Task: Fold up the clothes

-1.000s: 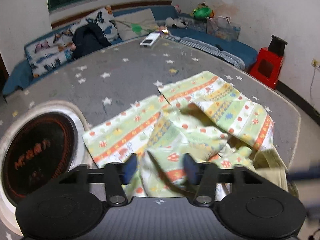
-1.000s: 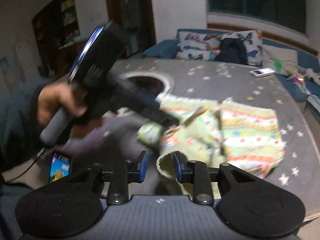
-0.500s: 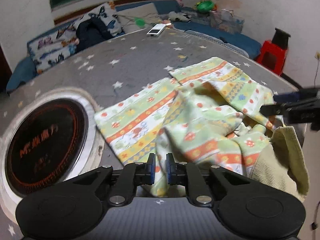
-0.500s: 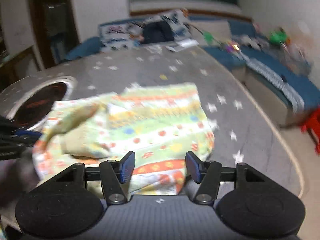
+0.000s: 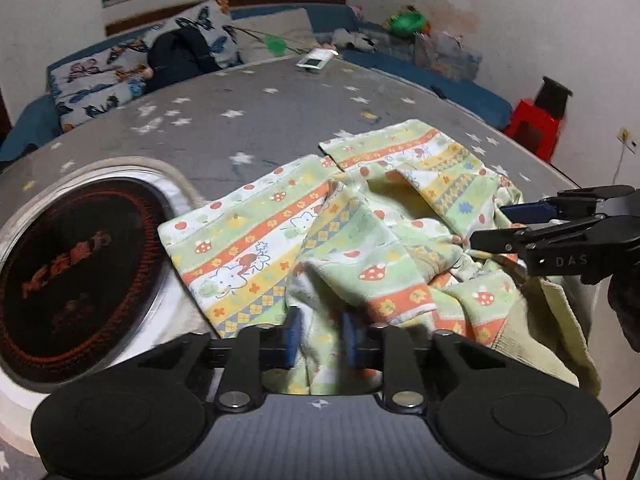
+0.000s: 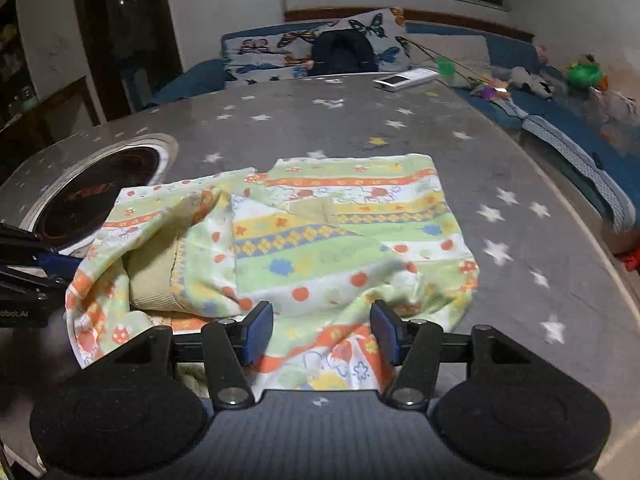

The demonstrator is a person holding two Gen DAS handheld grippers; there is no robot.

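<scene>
Nearest me, my left gripper (image 5: 318, 340) stands narrowly parted with a fold of the patterned garment (image 5: 340, 232) running between its pads; I cannot tell whether the pads actually pinch it. My right gripper (image 6: 322, 332) gapes wide and holds nothing, poised just over the garment's near hem, so both hands are at the cloth, the left the more engaged.

The garment (little trousers, I think, with a tan ribbed cuff (image 6: 154, 276) turned up) lies directly ahead of both tongs on the grey star-printed table (image 6: 360, 120). In the right wrist view its right half lies fairly flat and the left half is rumpled. Its long axis runs left to right across my reach, stripes likewise, the bunched end toward the round dark burner (image 5: 76, 256).

Beyond, a white remote (image 6: 404, 78), then the couch.
</scene>
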